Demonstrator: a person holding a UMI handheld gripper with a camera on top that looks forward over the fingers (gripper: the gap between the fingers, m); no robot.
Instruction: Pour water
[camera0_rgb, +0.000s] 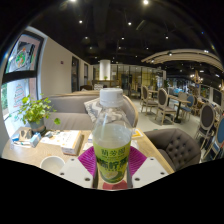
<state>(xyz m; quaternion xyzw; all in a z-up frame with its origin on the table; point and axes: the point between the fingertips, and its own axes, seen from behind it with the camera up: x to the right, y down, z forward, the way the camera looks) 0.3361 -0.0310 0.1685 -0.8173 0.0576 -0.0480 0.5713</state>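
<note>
Looking along the gripper (112, 172), we see a clear plastic bottle (112, 130) standing upright between the two fingers. Both magenta pads (88, 160) sit against its lower sides, so we read the claw as clamped on the bottle, narrow grip.

Bottle details: transparent, smooth, rounded shoulders tapering to a pale cap (111, 96). Liquid inside looks clear with a faint greenish tint, filling most of the body. A light green label (112, 156) wraps the lower part; the print is too small for us to read.

Position: bottle is centred just ahead of us, over a light wooden table (30, 152) with a smooth matte top. A white round object (52, 165), possibly a cup, sits on the table just left of the fingers; we can't tell its exact form.

Further left on the table: a leafy green potted plant (34, 112) and a pale flat item (66, 140) like a book or box. A grey tufted sofa (176, 146) is to the right. Beyond are chairs (160, 100) and ceiling spotlights (128, 24), café-style interior.
</note>
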